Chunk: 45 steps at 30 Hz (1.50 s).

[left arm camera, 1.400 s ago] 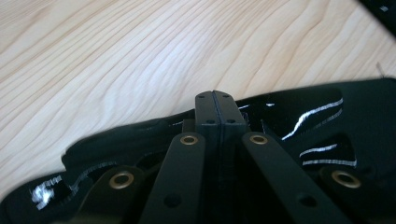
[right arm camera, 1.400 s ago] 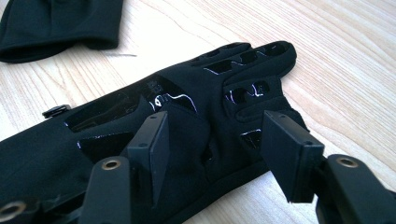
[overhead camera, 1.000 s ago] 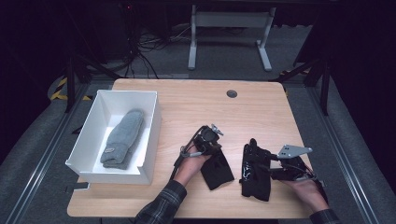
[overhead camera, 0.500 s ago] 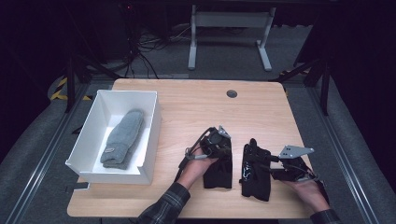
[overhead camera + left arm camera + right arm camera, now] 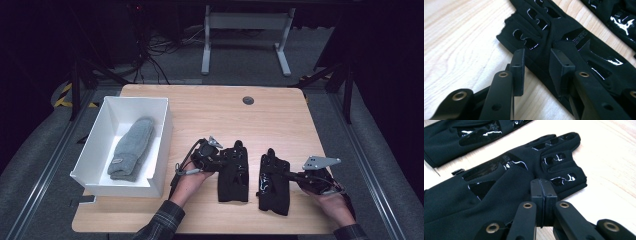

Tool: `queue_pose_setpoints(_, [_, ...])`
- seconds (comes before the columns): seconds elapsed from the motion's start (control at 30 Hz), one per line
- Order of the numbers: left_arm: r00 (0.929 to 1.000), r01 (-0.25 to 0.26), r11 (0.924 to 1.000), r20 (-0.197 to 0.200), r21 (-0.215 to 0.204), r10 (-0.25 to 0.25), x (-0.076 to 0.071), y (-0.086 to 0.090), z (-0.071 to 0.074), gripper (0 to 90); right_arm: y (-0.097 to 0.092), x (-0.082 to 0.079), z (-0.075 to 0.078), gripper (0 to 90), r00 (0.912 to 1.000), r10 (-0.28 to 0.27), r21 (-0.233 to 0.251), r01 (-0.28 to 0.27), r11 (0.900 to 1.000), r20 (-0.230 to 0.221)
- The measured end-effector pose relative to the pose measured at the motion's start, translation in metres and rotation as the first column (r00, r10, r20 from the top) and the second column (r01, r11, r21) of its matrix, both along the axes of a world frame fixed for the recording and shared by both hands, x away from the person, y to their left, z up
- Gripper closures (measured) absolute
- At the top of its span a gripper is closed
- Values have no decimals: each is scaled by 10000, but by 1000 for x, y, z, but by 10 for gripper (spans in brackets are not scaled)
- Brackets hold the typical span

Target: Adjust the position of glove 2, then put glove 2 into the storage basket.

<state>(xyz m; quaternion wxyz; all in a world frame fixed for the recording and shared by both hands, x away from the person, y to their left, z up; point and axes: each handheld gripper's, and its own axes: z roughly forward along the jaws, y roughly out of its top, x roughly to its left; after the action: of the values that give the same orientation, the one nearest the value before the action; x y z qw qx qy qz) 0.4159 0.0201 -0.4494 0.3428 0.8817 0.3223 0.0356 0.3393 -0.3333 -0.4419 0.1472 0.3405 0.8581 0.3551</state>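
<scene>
Right glove edge beneath closed right hand-held gripper

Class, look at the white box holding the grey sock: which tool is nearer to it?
Left. The left tool is at the left black glove, beside the white box; the right tool is farther off, at the right black glove.

You see a wooden table evenly lit from above against dark, dim surroundings. Up close, glare glints off glossy patches on the black gloves; nearest gripper parts blur softly, shadows stay faint.
</scene>
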Motion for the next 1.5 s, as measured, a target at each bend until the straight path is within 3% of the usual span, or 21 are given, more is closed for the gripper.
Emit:
queue_pose_setpoints(0.03, [10000,-7,9995,-58,319,9,0,-3,-4,681,0,0,-2,900,10000,-21,-93,21,10000,-57])
queue_pose_setpoints(0.13, [10000,-57,9995,-12,309,58,-1,-4,-5,721,-2,1,-3,900,9999,-51,-109,50,9999,-111])
queue_pose_setpoints(0.17, [10000,-36,9996,-70,289,39,-1,-4,-5,803,-3,3,-5,900,9998,-69,-128,67,9999,-213])
queue_pose_setpoints(0.33, [9996,-276,9994,-95,195,278,-2,-4,-4,875,0,4,-7,900,9993,66,-179,-73,9998,-381])
queue_pose_setpoints(0.57, [9969,-686,9966,-407,-457,667,2,3,-2,881,8,5,-8,900,9987,251,-130,-257,9996,-449])
queue_pose_setpoints(0.67, [9955,-800,9915,-597,-1026,741,2,9,3,882,12,7,-9,900,9984,340,-110,-345,9993,-450])
queue_pose_setpoints(0.93, [9953,-809,9810,-668,-1765,701,-1,14,14,882,27,8,-8,900,9968,642,-125,-649,9978,-472])
queue_pose_setpoints(1.5, [9969,-552,9648,-680,-2570,389,-3,16,30,882,53,13,-9,900,9929,1070,-104,-1076,9941,-513])
